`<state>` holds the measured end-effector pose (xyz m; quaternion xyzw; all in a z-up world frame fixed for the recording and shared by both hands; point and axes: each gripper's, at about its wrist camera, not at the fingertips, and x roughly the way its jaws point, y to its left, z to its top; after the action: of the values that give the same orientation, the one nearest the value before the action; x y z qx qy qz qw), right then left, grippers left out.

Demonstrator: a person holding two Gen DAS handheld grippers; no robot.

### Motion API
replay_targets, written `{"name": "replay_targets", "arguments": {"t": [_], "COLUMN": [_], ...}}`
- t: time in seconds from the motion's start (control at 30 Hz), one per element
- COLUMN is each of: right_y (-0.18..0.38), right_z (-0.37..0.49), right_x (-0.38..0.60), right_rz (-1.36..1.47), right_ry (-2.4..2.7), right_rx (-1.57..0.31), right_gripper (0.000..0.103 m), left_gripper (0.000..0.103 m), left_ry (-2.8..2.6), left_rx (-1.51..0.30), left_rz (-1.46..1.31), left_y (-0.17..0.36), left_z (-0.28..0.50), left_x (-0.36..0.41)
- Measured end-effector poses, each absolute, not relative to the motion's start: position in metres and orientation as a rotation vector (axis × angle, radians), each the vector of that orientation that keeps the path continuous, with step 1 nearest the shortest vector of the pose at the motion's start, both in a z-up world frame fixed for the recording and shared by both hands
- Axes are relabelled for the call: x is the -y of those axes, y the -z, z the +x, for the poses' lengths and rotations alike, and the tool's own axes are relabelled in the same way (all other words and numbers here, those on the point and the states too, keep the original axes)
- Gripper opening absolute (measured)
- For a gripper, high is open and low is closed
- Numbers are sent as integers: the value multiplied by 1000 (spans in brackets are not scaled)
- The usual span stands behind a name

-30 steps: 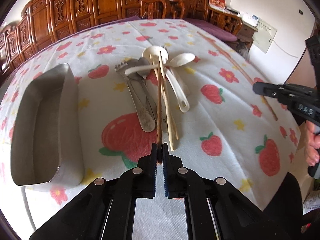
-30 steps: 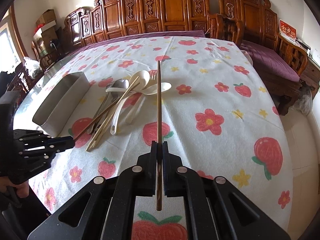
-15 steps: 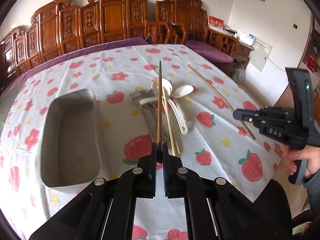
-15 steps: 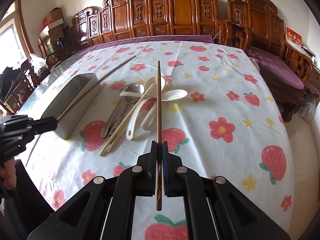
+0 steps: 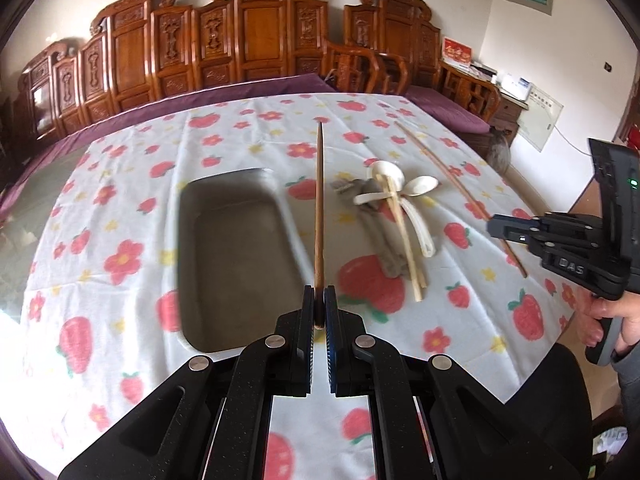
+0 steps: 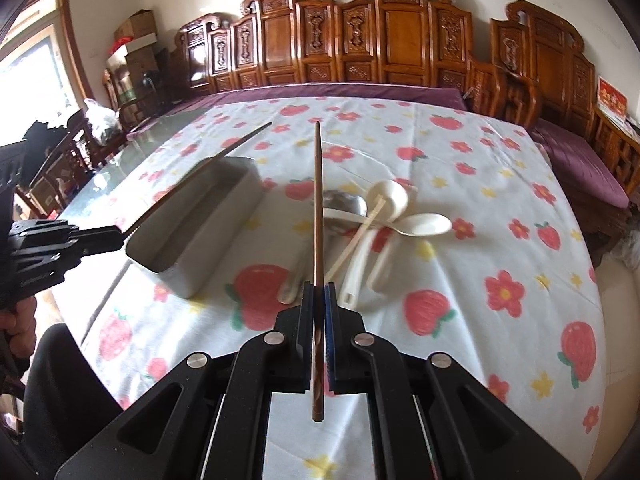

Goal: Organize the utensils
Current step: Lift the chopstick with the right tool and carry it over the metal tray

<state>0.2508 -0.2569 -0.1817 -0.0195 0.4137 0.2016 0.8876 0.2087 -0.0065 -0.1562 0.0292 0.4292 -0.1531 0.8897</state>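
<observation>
Leftmost, a metal tray [image 5: 236, 256] is seen on the counter [image 5: 120, 216], its interior apparently bare. Just right of it, a heap of utensils [image 5: 394, 216] is noted: metal spoons, white ladles and pale chopsticks lying crossed on the strawberry cloth. Carved wooden chairs [image 6: 400, 36] are ranged behind. The left gripper [image 5: 319, 300] is held above the tray's right edge, its jaws clamped narrowly on one brown chopstick [image 5: 319, 208] that juts forward. The right gripper [image 6: 319, 300] is likewise closed on a second brown chopstick [image 6: 317, 208], raised over the heap.
</observation>
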Motion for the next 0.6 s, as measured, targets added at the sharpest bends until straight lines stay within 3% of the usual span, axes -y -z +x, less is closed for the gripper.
{"name": "replay_targets", "arguments": {"t": [0.6], "right_y": [181], "right_z": [243], "right_x": [199], "right_rz": [-69], "right_ry": [-492], "right_rx": [-881], "right_gripper": [6], "left_gripper": [4], "left_ry": [242], "left_rx": [-1055], "left_rz": [113], "left_y": [191], "left_z": [233], "left_x": [-38]}}
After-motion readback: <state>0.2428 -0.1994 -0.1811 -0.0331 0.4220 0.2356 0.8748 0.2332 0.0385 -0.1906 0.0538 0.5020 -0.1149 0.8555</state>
